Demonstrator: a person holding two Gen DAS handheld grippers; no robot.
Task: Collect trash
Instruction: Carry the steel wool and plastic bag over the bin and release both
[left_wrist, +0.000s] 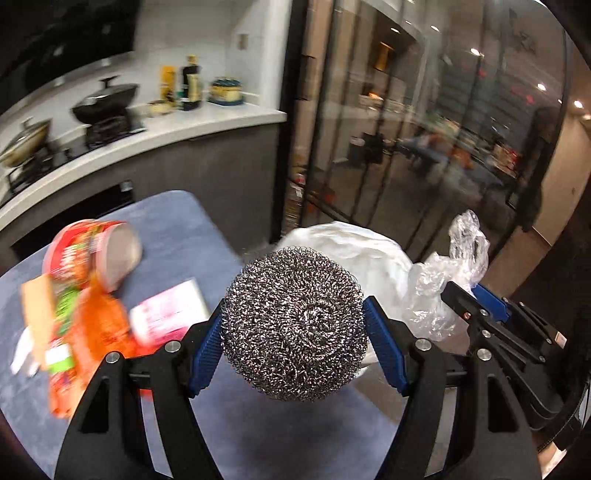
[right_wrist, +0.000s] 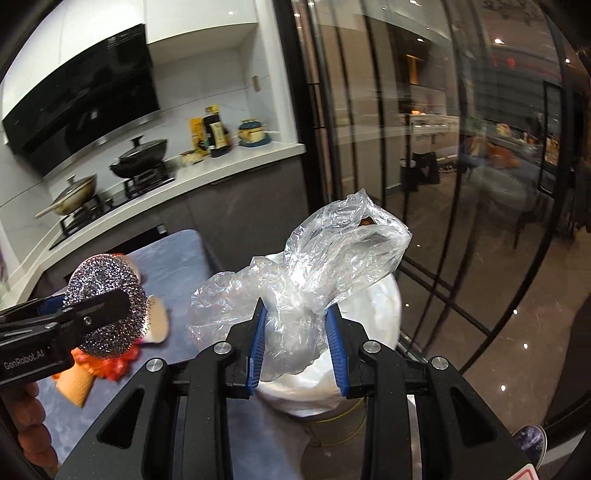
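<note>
Steel scrubber (left_wrist: 295, 325) sits clamped in the left tongs (left_wrist: 295, 332) above the table (left_wrist: 177, 225); right tongs (right_wrist: 297, 343) pinch a clear plastic bag (right_wrist: 325, 266) over the white-lined bin (right_wrist: 373, 310).

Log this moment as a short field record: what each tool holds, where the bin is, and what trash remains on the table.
left tool: shut on steel wool scrubber
right tool: shut on clear plastic bag
bin: white-lined trash can beside the table's edge, below the bag
table: blue-grey top
remaining trash: red noodle cup on its side, orange wrappers, pink packet
background: kitchen counter with wok
</note>
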